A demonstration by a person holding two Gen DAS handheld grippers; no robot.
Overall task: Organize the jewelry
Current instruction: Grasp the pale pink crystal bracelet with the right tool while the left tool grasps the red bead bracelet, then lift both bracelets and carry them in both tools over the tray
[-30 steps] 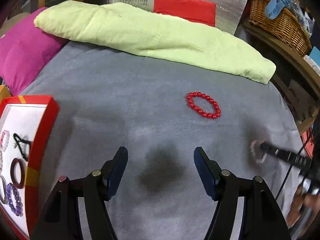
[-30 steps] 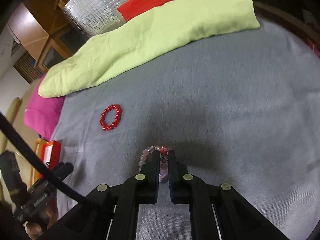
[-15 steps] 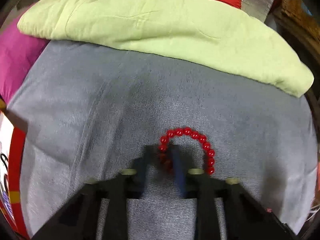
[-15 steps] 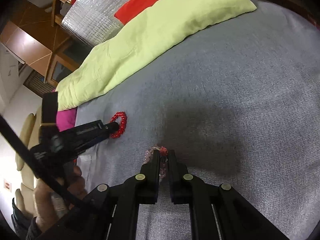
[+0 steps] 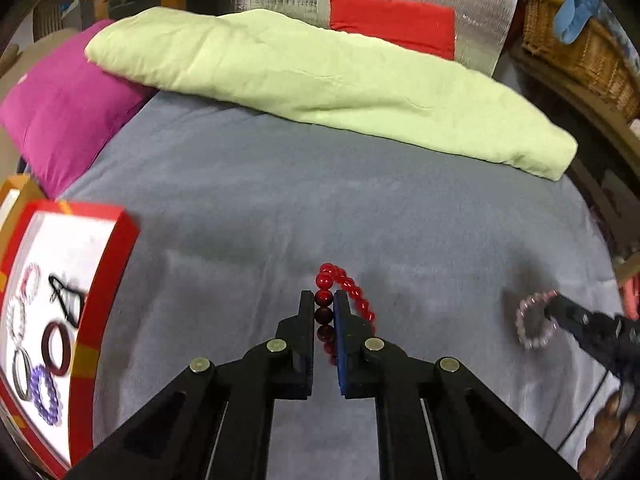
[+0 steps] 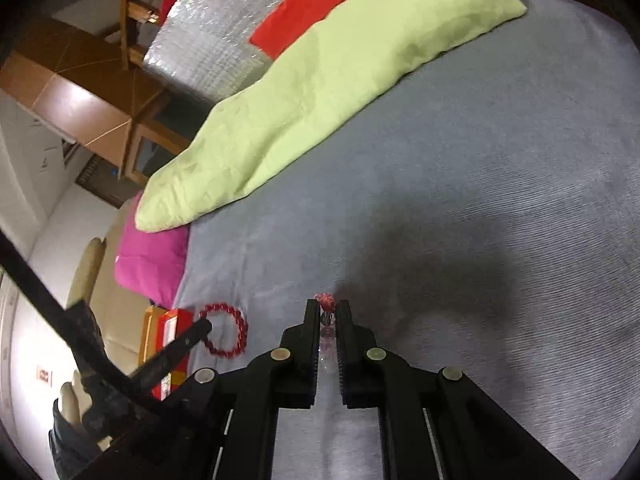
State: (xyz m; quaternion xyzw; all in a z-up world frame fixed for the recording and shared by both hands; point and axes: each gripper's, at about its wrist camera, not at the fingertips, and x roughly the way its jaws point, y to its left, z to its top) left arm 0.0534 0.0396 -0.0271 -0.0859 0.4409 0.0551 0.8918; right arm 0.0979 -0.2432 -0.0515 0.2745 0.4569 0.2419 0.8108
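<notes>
Bracelets beside red tray

Right gripper closed on a pale bead bracelet above the grey blanket. At left, the left gripper holds a red bracelet.

Red box cut off left; pink bracelet blurred.
</notes>
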